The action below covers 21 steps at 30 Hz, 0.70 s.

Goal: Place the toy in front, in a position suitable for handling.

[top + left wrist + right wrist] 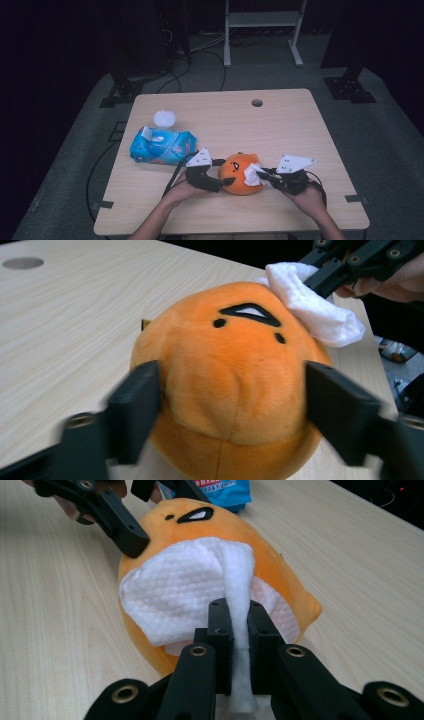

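A pale wooden table (280,125) with a round hole (257,103) near its far edge carries an orange plush toy (239,173) near the front, a blue wipes pack (162,146) to its left and a white lid (164,118) just behind the pack.

Left tongs (231,415) blurred, cut by bottom edge — plush (227,385) underside hidden.
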Available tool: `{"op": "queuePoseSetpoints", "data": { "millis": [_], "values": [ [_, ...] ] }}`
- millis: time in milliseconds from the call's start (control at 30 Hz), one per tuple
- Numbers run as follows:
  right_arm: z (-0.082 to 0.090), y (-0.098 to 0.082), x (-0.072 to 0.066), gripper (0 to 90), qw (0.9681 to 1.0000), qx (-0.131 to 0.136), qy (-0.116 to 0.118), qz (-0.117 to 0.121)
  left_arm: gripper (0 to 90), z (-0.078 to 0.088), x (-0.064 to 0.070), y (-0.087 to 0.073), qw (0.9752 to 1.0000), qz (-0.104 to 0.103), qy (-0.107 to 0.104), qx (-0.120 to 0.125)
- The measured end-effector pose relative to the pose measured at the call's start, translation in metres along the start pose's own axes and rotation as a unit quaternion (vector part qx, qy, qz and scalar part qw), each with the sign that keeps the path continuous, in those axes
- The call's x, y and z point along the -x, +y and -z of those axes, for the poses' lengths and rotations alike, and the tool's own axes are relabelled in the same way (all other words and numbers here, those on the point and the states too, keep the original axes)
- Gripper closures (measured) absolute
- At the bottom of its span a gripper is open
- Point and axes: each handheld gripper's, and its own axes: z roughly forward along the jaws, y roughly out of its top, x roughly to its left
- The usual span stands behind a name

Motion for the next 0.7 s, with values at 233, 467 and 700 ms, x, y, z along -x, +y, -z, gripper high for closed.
{"op": "queuePoseSetpoints", "data": {
  "millis": [233, 467, 700],
  "values": [
    [-0.012, 0.023, -0.029, 82.9, 0.9986, 0.017, 0.018, 0.047, 42.2, -0.001, 0.004, 0.006, 0.9998, -0.019, -0.002, 0.006],
    [-0.008, 0.009, -0.013, 83.0, 0.9996, 0.003, 0.012, 0.024, 20.2, 0.0, -0.005, -0.001, 0.9995, 0.029, 0.012, 0.011],
    [-0.006, 0.017, -0.024, 82.7, 0.9992, 0.022, 0.023, 0.024, 31.6, -0.003, 0.002, 0.001, 0.9999, -0.003, -0.011, 0.009]
  ]
}}
